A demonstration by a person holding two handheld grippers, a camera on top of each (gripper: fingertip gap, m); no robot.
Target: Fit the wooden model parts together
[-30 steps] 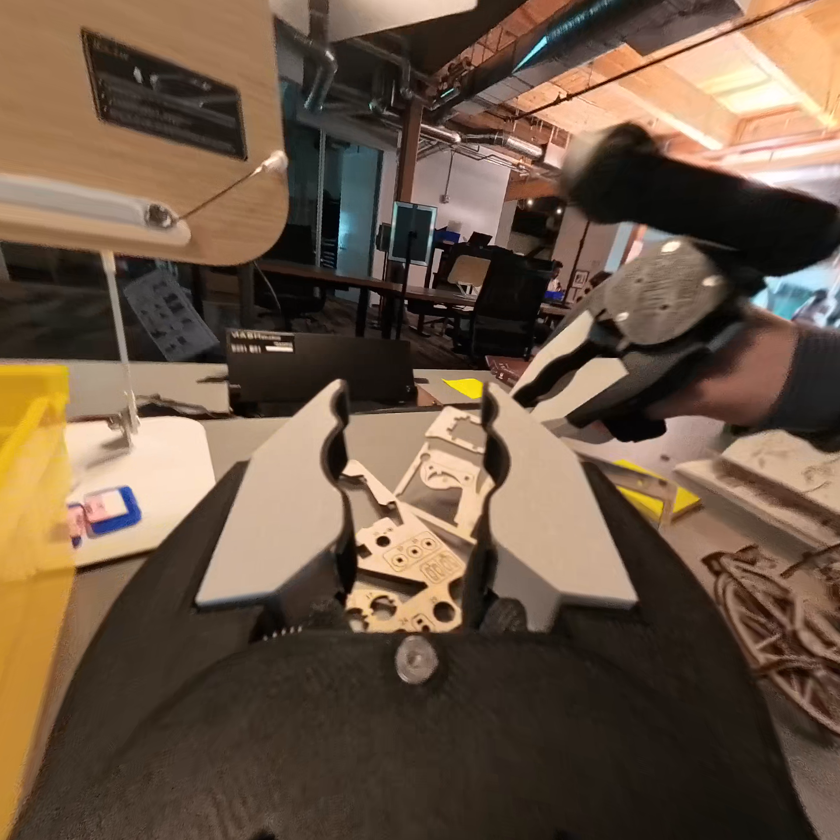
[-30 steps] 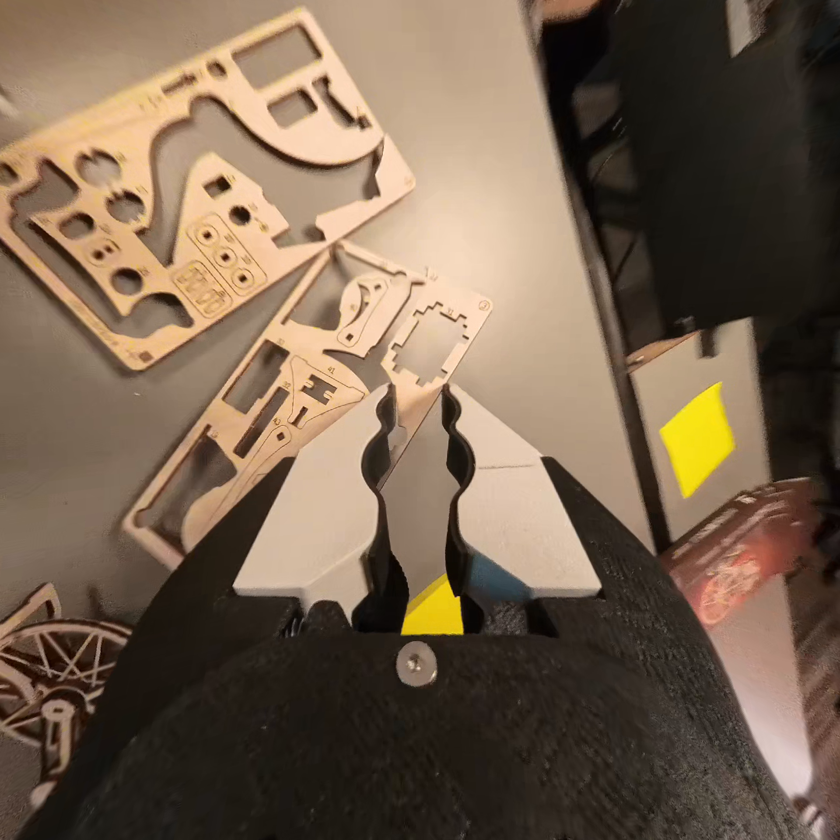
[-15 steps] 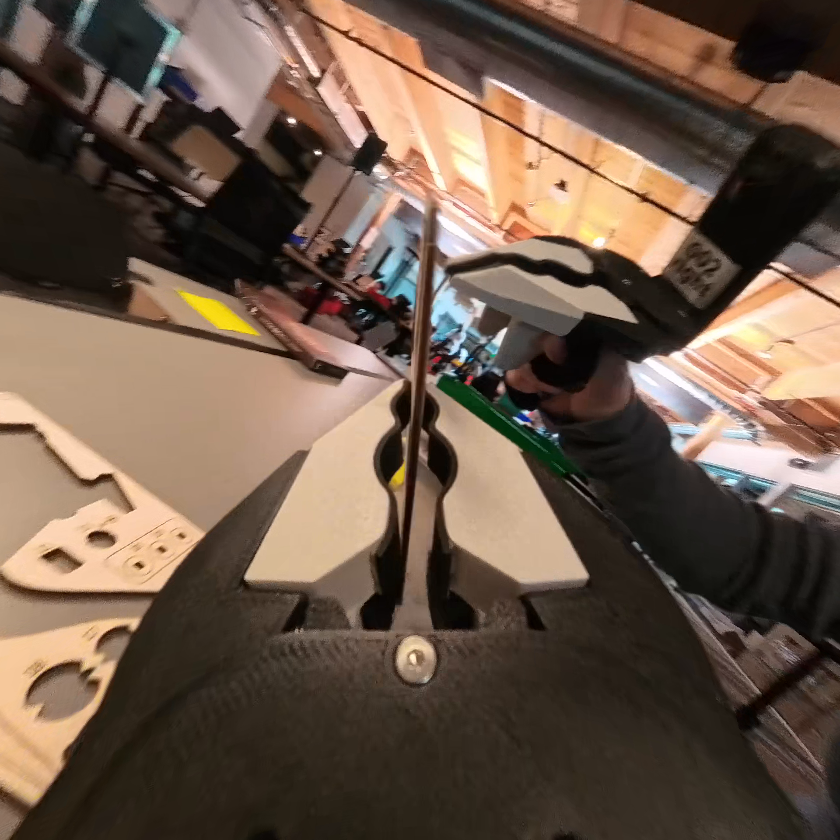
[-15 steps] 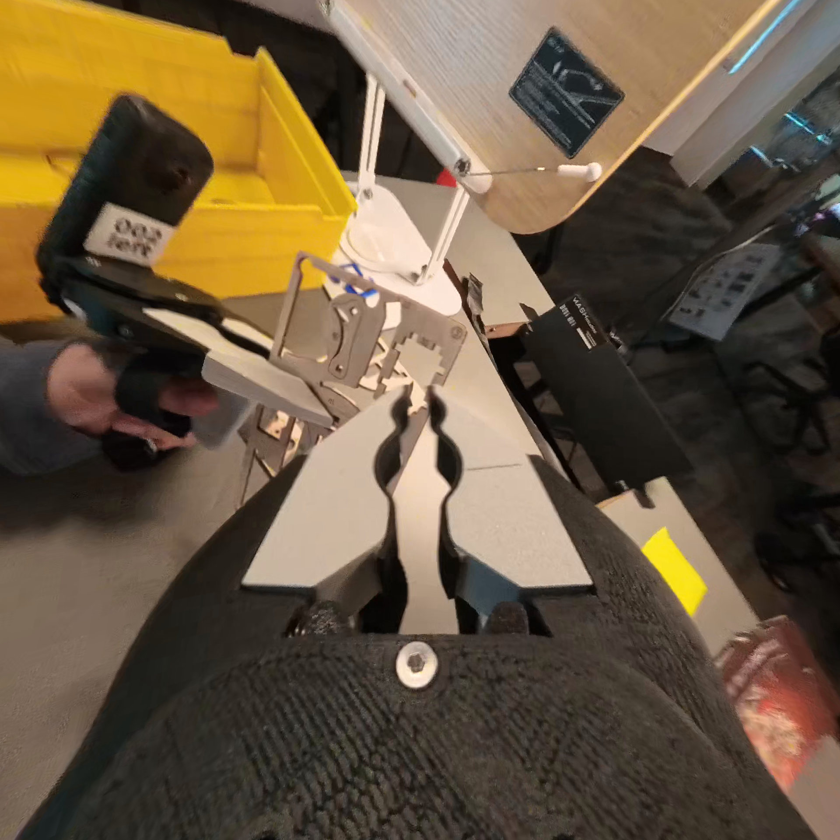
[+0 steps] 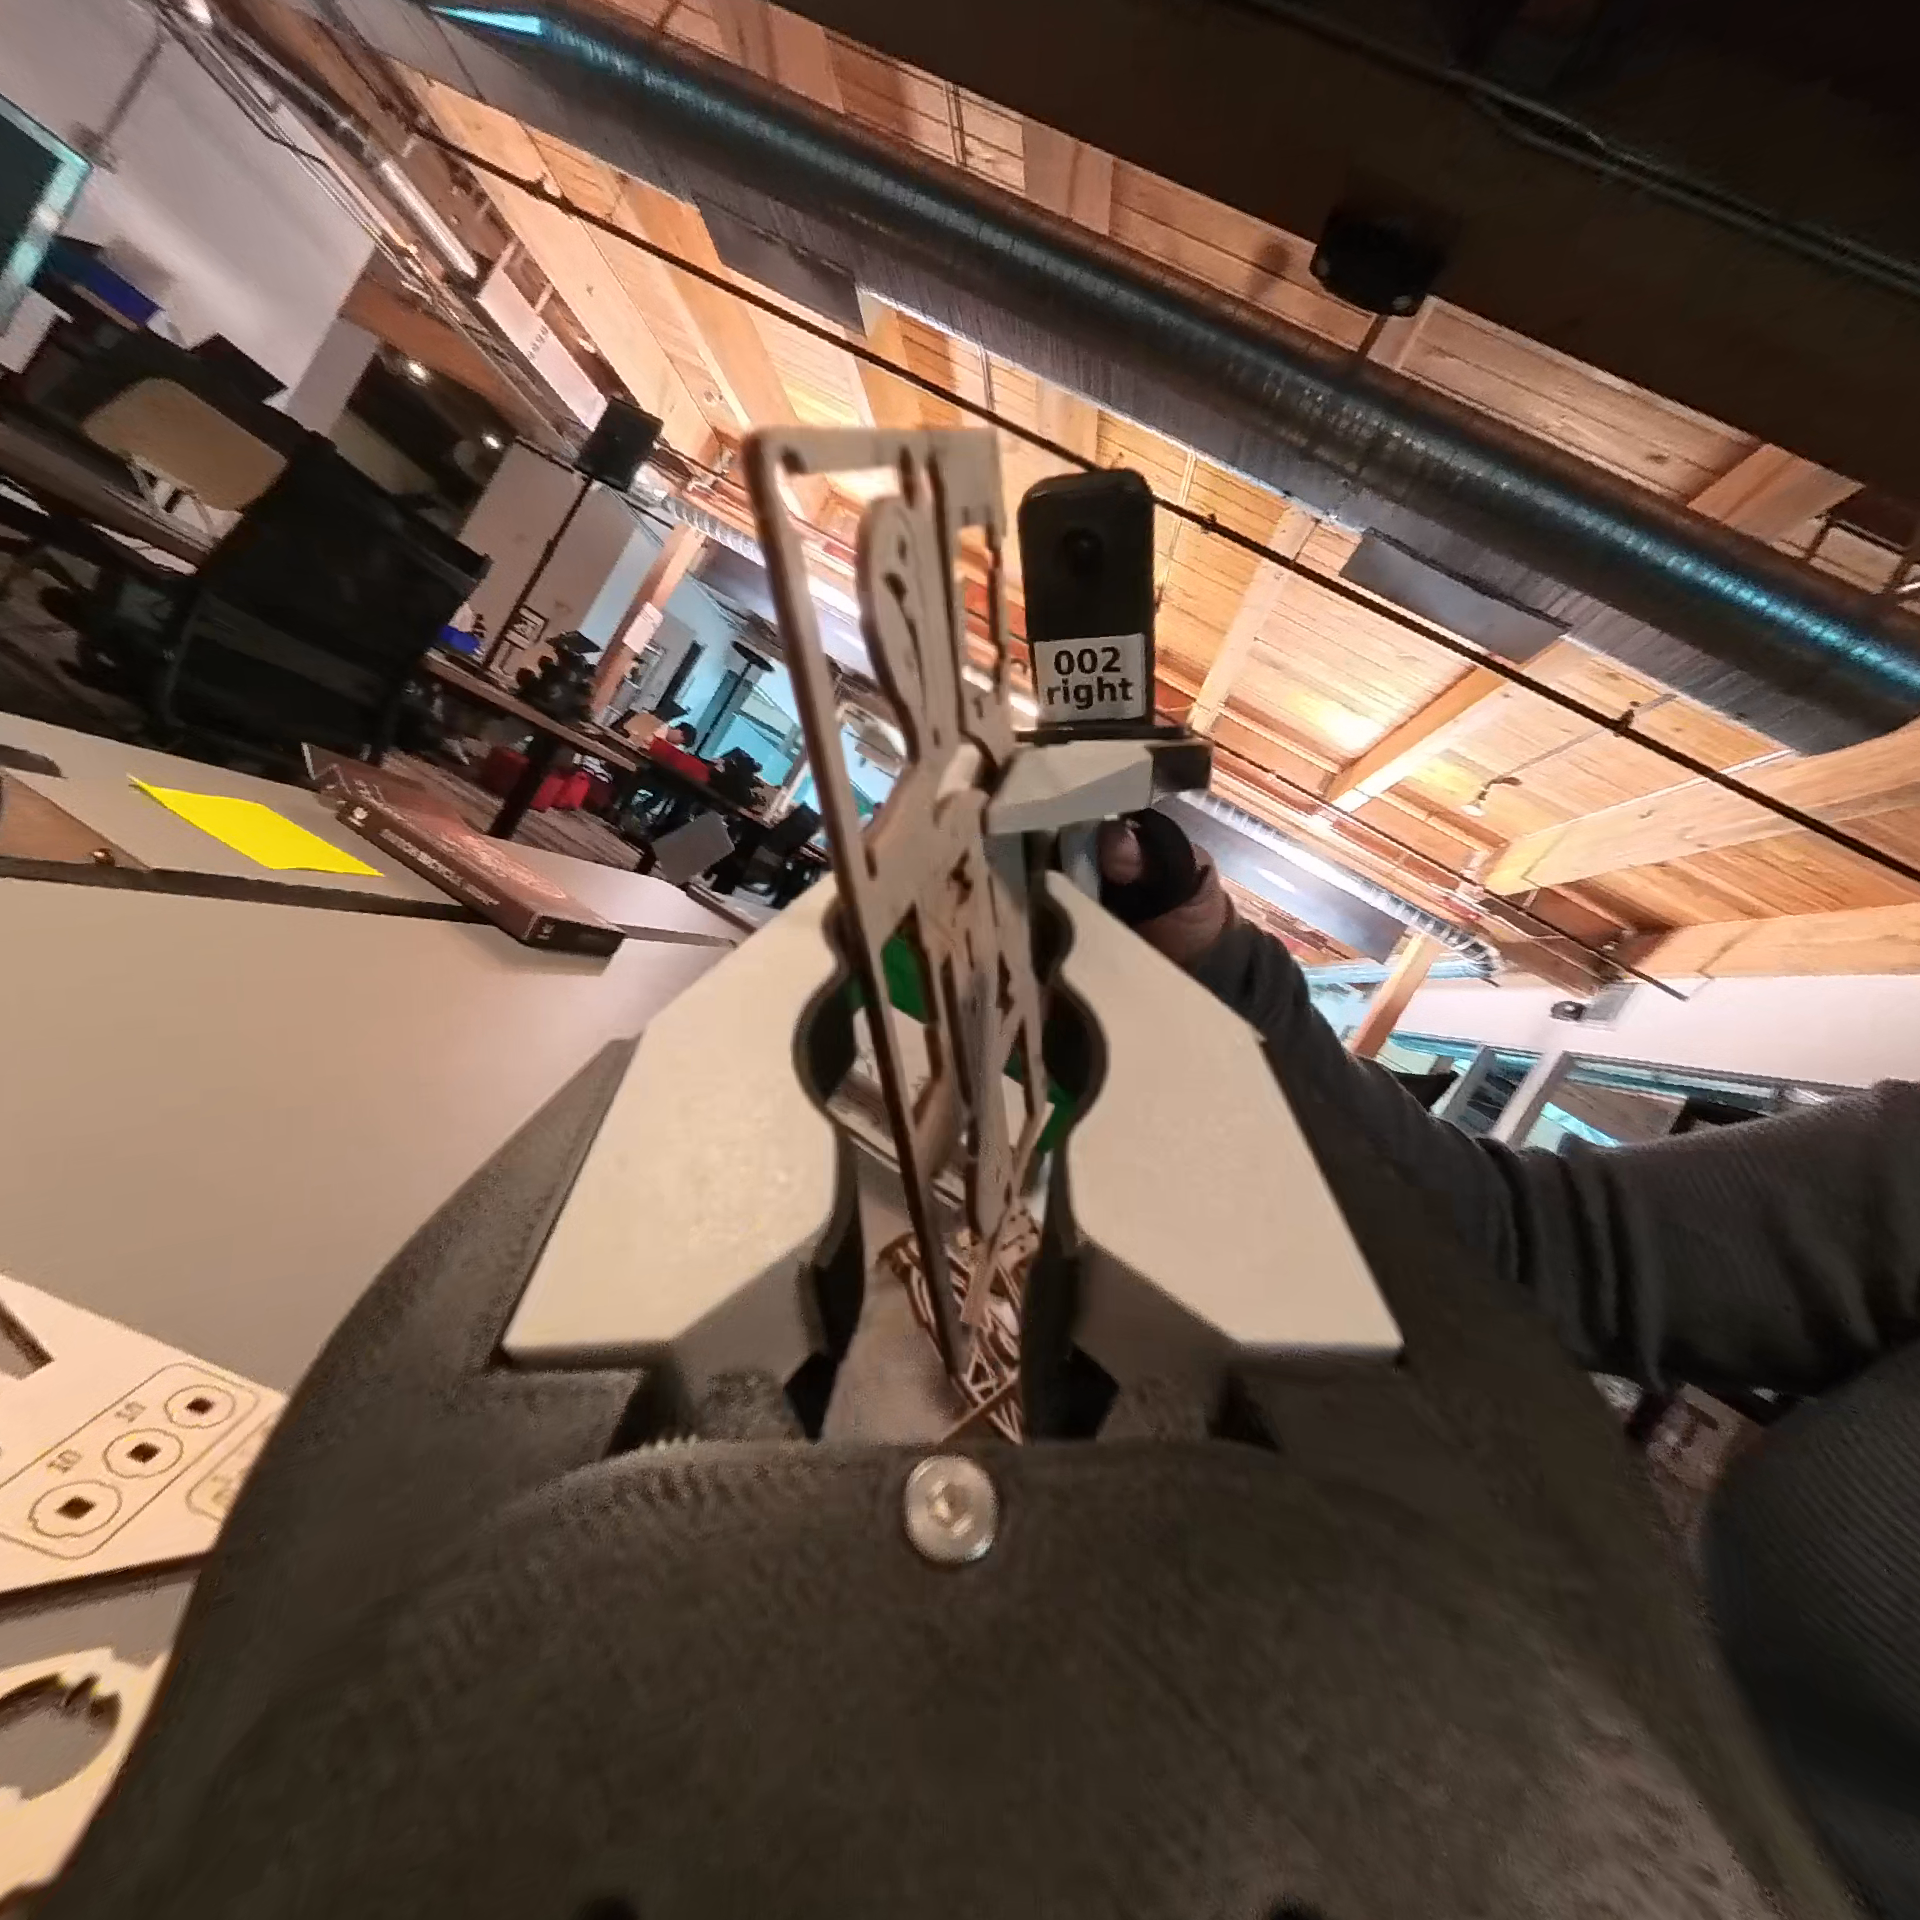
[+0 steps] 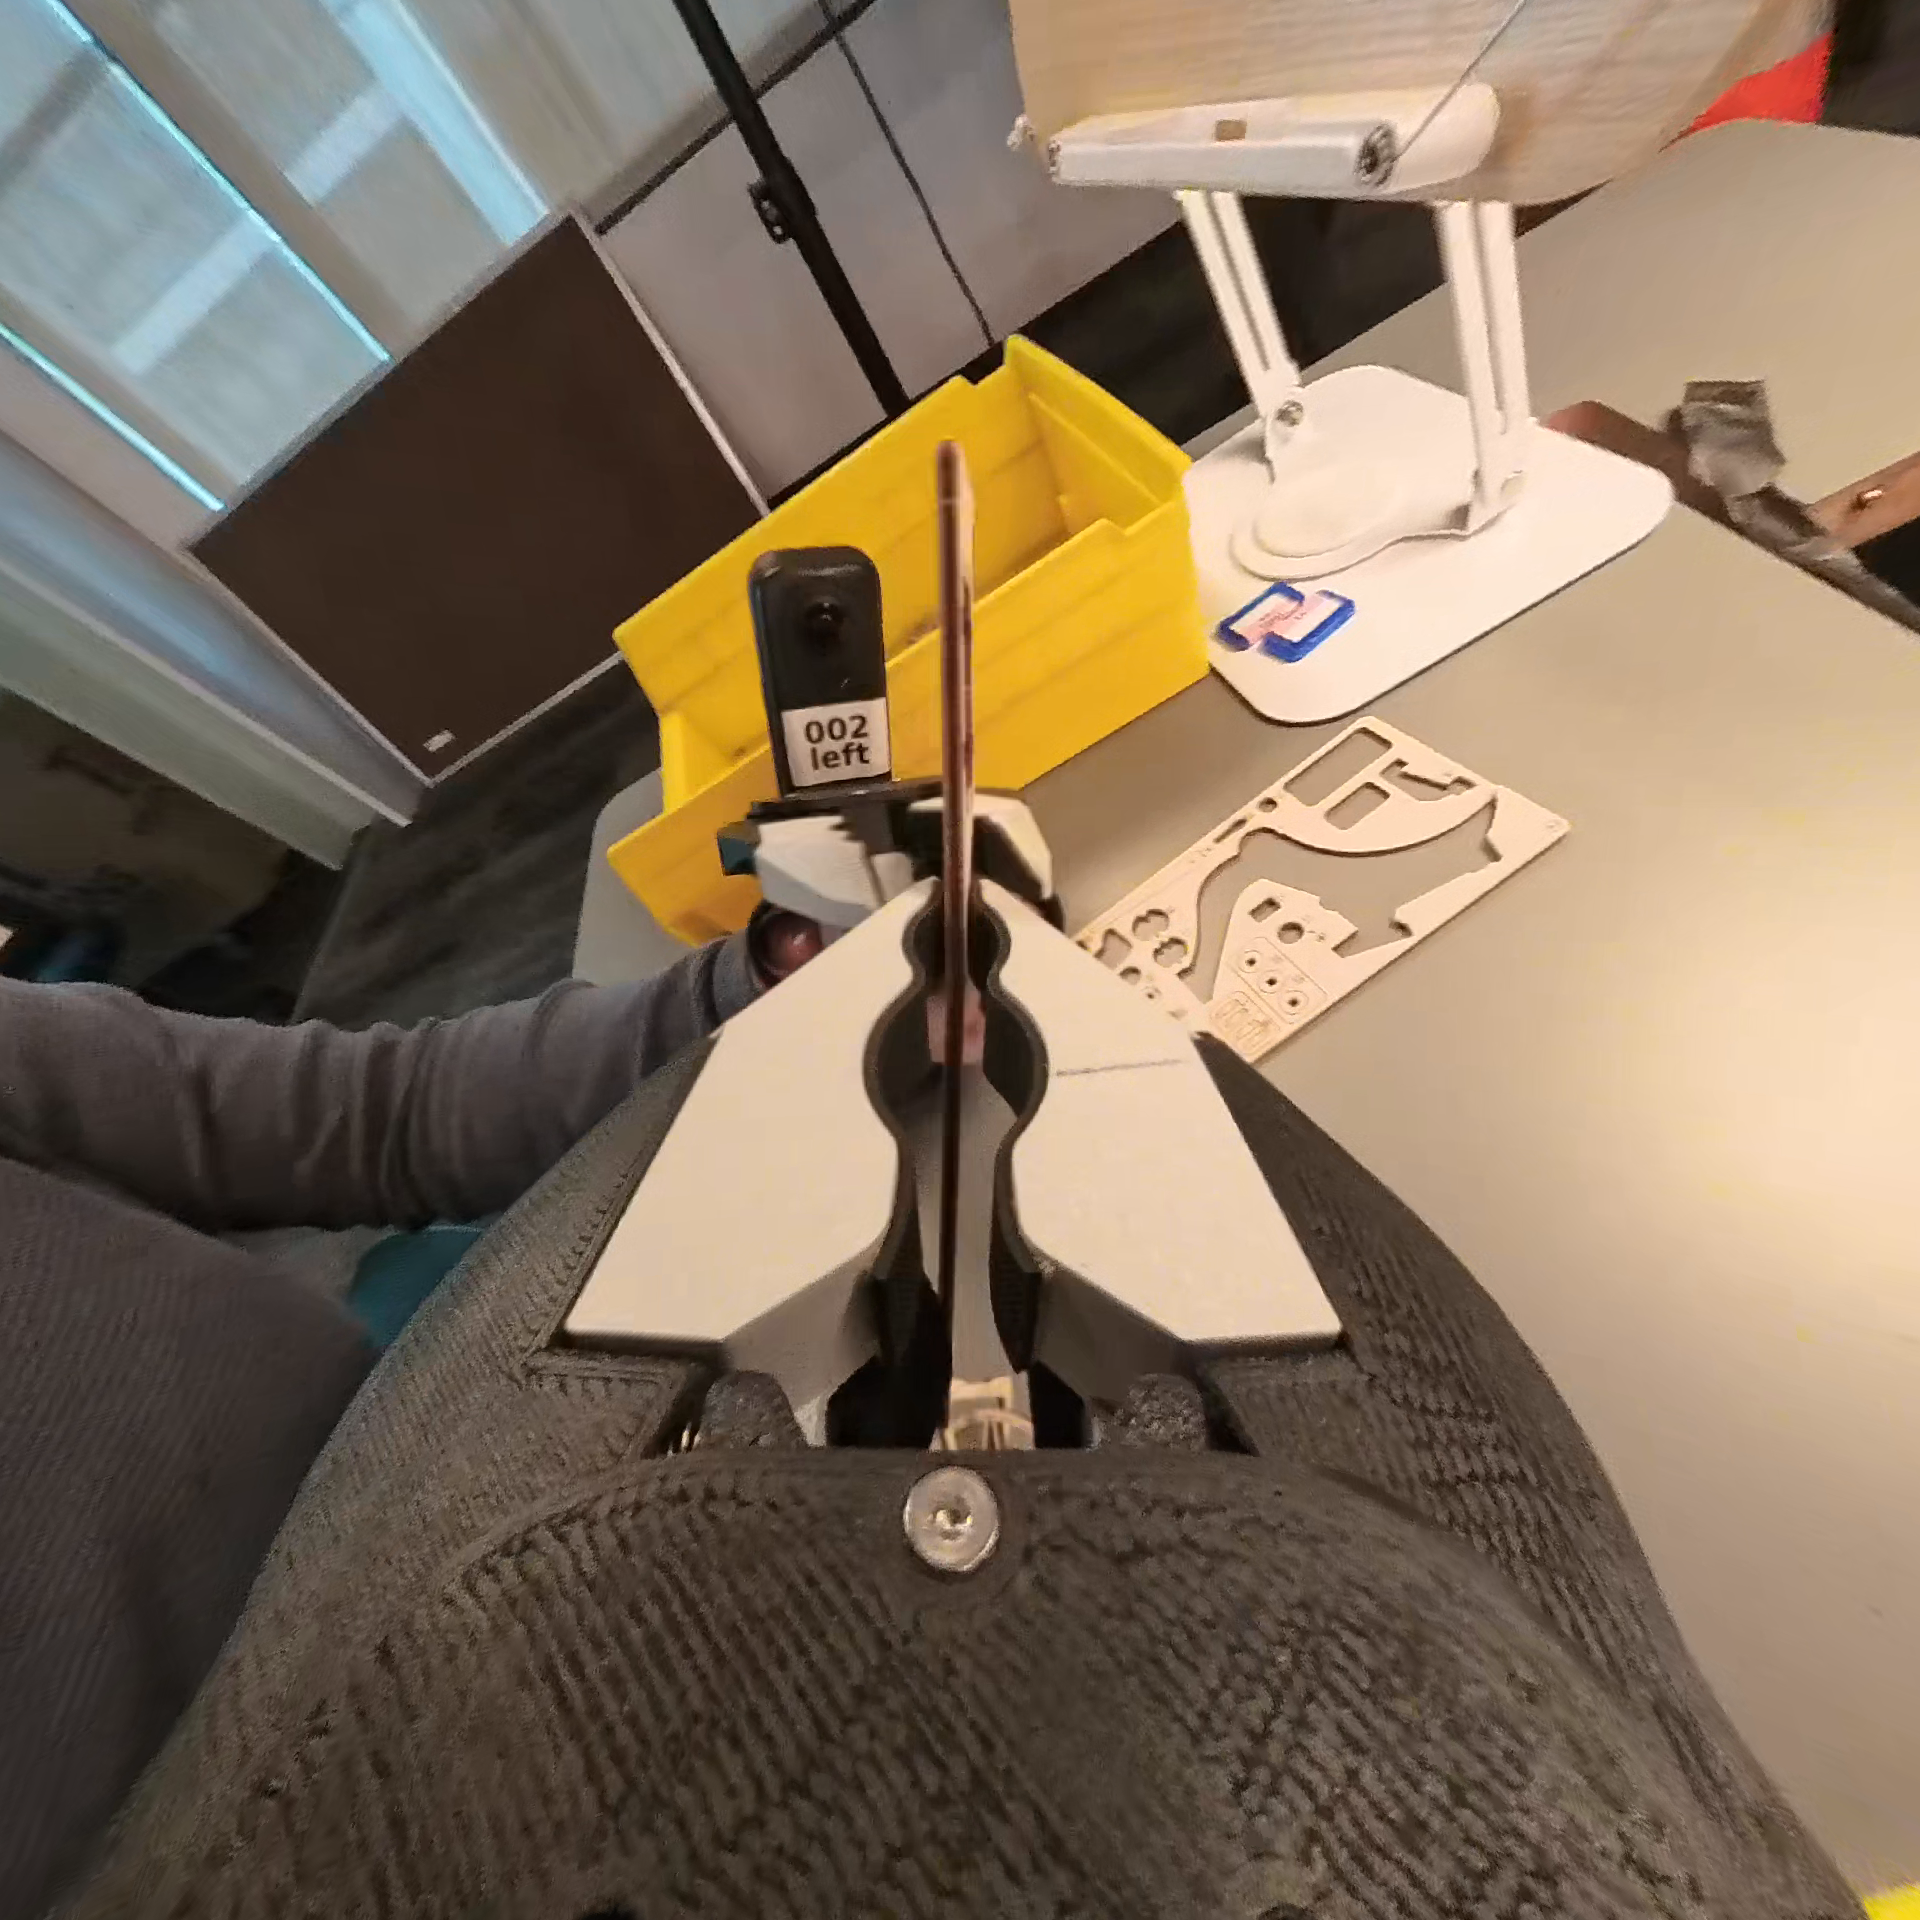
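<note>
Both grippers on one wooden parts sheet, held upright above the table.

Left gripper (image 5: 940, 935) and right gripper (image 6: 951, 914) each clamp the sheet (image 5: 914, 748); beyond, a second sheet (image 6: 1320, 883) lies flat, then a yellow bin (image 6: 1039, 582).

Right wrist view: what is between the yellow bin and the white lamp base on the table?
Nothing stands between the yellow bin and the white lamp base; only bare grey table shows there, in the right wrist view.

Open office, exposed wood-beam ceiling (image 5: 1226, 540) with dark round duct (image 5: 1247, 353). Rows of desks (image 5: 540, 727) and black chairs (image 5: 301, 634) behind. Grey counter (image 6: 1558, 1039). Windows (image 6: 177, 260) and brown panel (image 6: 468, 540) on other side.
</note>
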